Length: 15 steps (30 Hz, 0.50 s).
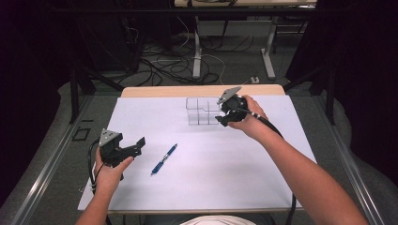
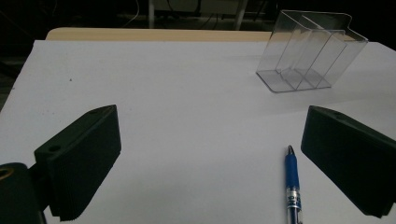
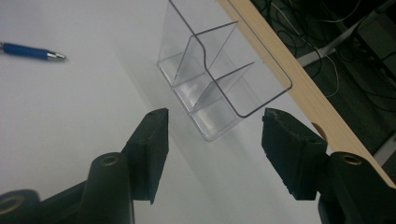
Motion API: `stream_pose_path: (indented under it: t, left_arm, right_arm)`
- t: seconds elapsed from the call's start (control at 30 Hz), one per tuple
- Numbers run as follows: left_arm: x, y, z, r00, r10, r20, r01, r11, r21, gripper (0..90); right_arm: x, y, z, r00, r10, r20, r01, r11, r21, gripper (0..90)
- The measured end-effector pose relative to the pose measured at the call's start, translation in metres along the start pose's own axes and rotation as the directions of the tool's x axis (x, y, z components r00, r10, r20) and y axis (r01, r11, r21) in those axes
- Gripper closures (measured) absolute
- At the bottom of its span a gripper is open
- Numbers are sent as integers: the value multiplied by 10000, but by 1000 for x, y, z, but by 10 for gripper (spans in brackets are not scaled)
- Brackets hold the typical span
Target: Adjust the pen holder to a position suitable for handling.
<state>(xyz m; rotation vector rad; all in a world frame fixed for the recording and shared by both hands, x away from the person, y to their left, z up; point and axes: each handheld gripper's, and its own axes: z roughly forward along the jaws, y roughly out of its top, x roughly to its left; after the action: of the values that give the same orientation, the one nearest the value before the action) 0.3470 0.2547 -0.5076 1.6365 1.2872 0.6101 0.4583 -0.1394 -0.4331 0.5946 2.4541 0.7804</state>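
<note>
I see a white sheet [image 1: 211, 178] covering the table [image 1: 141, 91], whose wooden edge is bare along the far side. Behind it: tangled cables on the floor [image 1: 164, 65], white legs of another table [image 1: 197, 61], dark curtains [image 1: 361, 56] either side.

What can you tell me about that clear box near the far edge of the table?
The box looks like clear plastic. It is open on top, and thin clear walls split it into compartments, all empty as far as shows. Its front wall is lower than its back, with a stepped rim. It stands upright on the white sheet, close to the wooden table edge. The right tongs are open in front of it; nothing touches it.
</note>
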Motion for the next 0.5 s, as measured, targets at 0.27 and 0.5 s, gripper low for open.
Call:
stream_pose_path:
  t: [0.27,0.5]
  left_arm:
    - [1,0,0,10000,50,-29,-50,10000,33,47]
    - [0,0,2,9997,232,-19,-232,9997,24,26]
  right_arm:
    - [2,22,15,9812,-1644,-1011,1710,9835,598,414]
    - [-8,41,21,9521,-2697,-1439,2827,9560,788,427]
